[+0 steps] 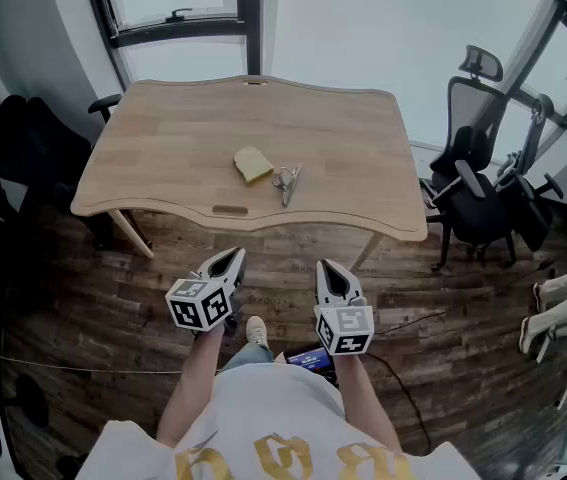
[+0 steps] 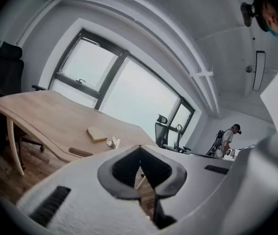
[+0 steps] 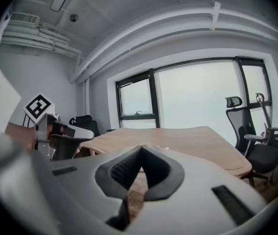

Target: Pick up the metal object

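Approaching seems the step in hand: left gripper [image 1: 233,256] and right gripper [image 1: 325,266] hover near, jaws pressed together, empty. Next likely means reaching far to the metal object [image 1: 287,180] with jaws spread.

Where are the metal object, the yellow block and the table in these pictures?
metal object [image 1: 286,180], head view, on its middle.
yellow block [image 1: 253,164], head view, on its top face.
table [image 1: 173,133], head view, on bare wood left of the block.

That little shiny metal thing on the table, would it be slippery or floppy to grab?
Probably stiff, since the metal object looks like thin, shiny metal. Its smooth surface may slip in a grip. It lies flat on the table, so it likely won't roll.
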The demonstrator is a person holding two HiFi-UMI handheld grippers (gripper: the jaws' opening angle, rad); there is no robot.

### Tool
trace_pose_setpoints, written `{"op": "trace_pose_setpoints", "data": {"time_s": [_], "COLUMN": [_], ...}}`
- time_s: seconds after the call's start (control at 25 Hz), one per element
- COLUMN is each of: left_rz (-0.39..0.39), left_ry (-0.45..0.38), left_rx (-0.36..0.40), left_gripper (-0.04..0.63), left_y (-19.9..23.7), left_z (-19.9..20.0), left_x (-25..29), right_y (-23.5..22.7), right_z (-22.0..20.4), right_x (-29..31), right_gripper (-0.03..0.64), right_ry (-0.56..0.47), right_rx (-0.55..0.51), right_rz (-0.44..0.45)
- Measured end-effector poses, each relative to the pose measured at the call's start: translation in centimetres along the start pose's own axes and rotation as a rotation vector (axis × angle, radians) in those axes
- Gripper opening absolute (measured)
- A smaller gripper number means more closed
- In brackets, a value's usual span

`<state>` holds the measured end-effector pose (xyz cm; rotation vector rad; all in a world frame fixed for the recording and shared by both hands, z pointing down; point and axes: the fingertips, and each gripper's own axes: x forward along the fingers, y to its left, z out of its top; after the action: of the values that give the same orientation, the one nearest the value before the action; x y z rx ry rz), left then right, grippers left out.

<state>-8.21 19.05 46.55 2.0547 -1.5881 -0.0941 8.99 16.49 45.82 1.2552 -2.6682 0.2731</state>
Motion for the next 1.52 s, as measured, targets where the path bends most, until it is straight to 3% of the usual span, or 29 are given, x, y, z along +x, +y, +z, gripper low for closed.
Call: {"op": "trace_pose_setpoints", "data": {"time_s": [0.2,0.84,1.04,1.24,1.52], "left_rz": [0.015,-0.035,-0.026,-0.045,-0.085], "left_ry": [0.004,-0.014,0.010,0.039,0.129], "left_rx": [0.016,-0.045,-0.036,-0.075,-0.045], "left_gripper": [0.020,0.020,0.020,0.020,0.020], "left_y": [0.1,-0.2,2.4,5.8,9.3], "left_z": [0.0,1.3,2.2,4.1,6.4], "left_x": [-0.5,2.8,6.6,12.9,21.6], "right_y": [0.6,-1.1,-3.2,-6.1,-10.2], "right_z": [0.3,-0.8,-0.8,-0.6,0.5], "right_x": [-0.4,0.8,4.6,10.8,18.8], "right_gripper": [0.011,0.011,0.011,0.011,0.011], "right_ry": [-0.013,0.043,0.063,0.102,0.137], "right_rx": [-0.005,-0.044,-0.053,-0.087,-0.053], "right_rz": [0.004,-0.022,-0.048,-0.084,-0.142]}}
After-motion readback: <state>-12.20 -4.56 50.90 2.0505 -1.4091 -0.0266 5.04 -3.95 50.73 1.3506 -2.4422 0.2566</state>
